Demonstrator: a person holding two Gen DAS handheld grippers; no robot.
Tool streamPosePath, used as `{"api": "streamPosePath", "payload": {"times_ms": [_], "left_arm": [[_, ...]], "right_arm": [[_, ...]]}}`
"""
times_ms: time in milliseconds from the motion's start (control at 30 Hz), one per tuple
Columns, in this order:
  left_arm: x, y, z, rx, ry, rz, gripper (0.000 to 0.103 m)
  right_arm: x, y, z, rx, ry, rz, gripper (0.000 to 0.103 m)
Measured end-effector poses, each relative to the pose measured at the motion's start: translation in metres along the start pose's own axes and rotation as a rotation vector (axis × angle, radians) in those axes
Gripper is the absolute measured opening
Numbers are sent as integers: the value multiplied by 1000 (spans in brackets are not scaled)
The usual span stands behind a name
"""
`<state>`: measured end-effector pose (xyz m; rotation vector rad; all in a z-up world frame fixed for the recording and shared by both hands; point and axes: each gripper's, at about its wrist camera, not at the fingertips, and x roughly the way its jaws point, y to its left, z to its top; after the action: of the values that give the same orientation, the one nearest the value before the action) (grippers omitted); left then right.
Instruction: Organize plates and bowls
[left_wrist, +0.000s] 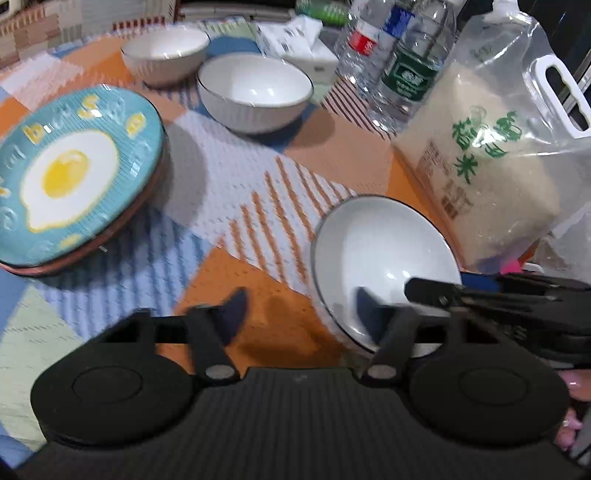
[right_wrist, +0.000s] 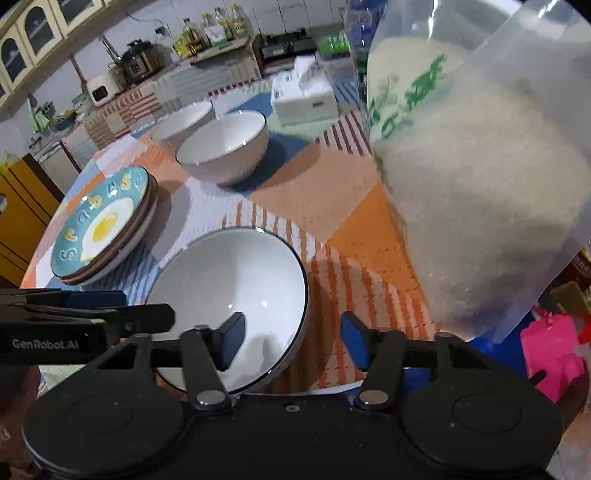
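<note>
Glossy glazed bowl (right_wrist: 236, 280); ribbed plate (left_wrist: 74, 170) (probably ceramic); woven cloth (left_wrist: 236, 184); clear plastic rice bag (left_wrist: 491, 162).

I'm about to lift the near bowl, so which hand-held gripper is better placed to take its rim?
Either could, since both straddle the near bowl's rim. The right hand-held gripper looks slightly better placed: its left finger sits deeper inside than the left hand-held gripper's right finger.

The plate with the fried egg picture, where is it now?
The egg plate tops a small plate stack at the left of both views, left of the nearest bowl.
</note>
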<state>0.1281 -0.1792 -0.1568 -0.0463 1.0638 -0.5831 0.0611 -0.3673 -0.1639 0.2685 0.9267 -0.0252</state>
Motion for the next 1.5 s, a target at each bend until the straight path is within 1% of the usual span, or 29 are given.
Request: {"api": "streamPosePath", "payload": {"times_ms": [33,67,100,133,167,200,333,467,600,733,900,1167,1333,1500], "left_arm": [[3,1,0,-12,16,-19,35],[5,2,0,-30,26,-40,26],[6,2,0,-43,32,-59,20],[6,2,0,-50,35,-69,20],[7,1,0,-53,37,-64,20],[8,0,0,-52,39,-57,19],[6,-2,-1,-44,43,-20,18],[-5,6,-1,-62,30,-17,18],[-21,13,1,-75,15,10,18],[-36,19,2,-66,-4,62,18],[-44,34,4,-98,1,79,18],[-35,51,1,-145,30,112,18],[-26,58,-3,-163,43,125,18],[-18,63,-4,-172,54,130,18]], "right_arm": [[3,-1,0,13,11,-11,34],[6,-2,1,36,19,-34,28],[8,-5,1,63,27,-35,26],[9,-7,2,91,29,-15,16],[10,-9,3,116,27,4,14],[10,-8,4,126,30,4,14],[12,0,7,103,37,-31,14],[10,1,14,129,48,9,14],[9,12,20,102,53,37,14],[10,27,28,70,63,78,14],[17,45,38,30,74,118,14],[30,67,49,-49,95,139,14],[43,71,52,-74,102,156,14],[53,73,50,-92,110,153,14]]}}
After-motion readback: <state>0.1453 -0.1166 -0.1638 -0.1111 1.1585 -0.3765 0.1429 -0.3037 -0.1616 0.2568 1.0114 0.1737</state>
